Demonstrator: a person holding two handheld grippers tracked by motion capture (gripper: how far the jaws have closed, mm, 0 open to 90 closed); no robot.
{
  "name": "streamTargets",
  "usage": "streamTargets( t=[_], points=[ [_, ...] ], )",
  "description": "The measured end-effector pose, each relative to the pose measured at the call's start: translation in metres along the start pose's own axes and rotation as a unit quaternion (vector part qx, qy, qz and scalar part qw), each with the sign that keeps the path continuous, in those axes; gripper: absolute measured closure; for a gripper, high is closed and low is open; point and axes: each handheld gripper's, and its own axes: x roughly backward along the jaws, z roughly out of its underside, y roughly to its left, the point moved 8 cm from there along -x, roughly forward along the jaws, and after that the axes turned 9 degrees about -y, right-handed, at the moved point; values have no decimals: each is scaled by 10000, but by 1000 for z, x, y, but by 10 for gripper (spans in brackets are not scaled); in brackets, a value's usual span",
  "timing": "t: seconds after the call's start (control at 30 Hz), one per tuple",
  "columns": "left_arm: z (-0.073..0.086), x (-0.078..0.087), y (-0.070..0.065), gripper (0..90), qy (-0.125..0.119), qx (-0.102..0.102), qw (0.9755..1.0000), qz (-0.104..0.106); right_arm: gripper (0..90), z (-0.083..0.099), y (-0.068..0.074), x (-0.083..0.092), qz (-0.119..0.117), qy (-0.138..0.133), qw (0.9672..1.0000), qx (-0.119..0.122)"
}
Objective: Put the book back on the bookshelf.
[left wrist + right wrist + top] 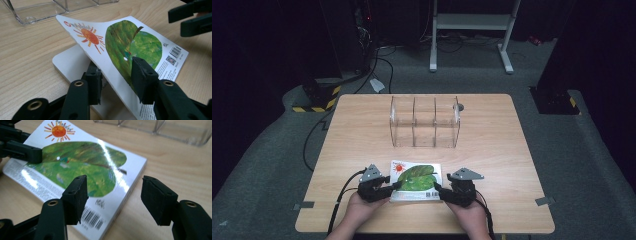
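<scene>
A light wooden table is standing on a grey carpeted floor. A clear plastic organiser with three compartments is sitting on the far half of the table, near the middle. A small dark round object is lying just beside its far right corner; I cannot tell what it is. A picture book with a green leaf and an orange sun on its cover is lying on the near part of the table, well apart from the organiser. Its cover is lifting at one edge.
</scene>
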Motion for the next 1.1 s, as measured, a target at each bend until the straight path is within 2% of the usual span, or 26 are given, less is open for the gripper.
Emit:
streamTargets(
  t=[0.03,0.13,0.17,0.2,0.27,0.33,0.37,0.6,0.73,0.87,1.0,1.1],
  points=[
    [0,0,0,617,-10,-44,10000,4,407,0,-2,-5,180,-68,9989,417],
    [-1,2,-2,620,-57,-132,9999,-12,424,3,0,-9,246,-70,9987,437],
    [-2,3,-3,622,-85,-164,9998,-19,419,5,2,-10,196,-10,9987,474],
    [-3,3,-3,626,-117,-198,9997,-10,412,4,2,-10,249,-28,9980,578],
    [-4,4,-4,631,-145,-247,9996,0,380,3,1,-7,270,-123,9984,480],
    [-5,5,-6,637,-178,-298,9994,1,328,4,-2,-7,313,-77,9989,354],
    [-6,5,-6,640,-193,-314,9993,9,329,6,-3,-7,256,-37,9993,265],
    [-10,8,-9,644,-342,-555,9979,13,287,9,-4,-6,184,-21,9998,35],
    [-13,10,-12,647,-426,-660,9969,50,295,10,-5,-6,123,15,9999,-76],
    [-16,12,-16,657,-512,-922,9944,59,301,11,-6,-7,53,20,9998,-181],
    [-20,14,-19,667,-610,-1078,9923,88,304,12,-6,-9,17,57,9998,-186],
    [-21,15,-21,670,-666,-1206,9904,104,292,12,-6,-12,-59,97,9995,-297]
  ],
)
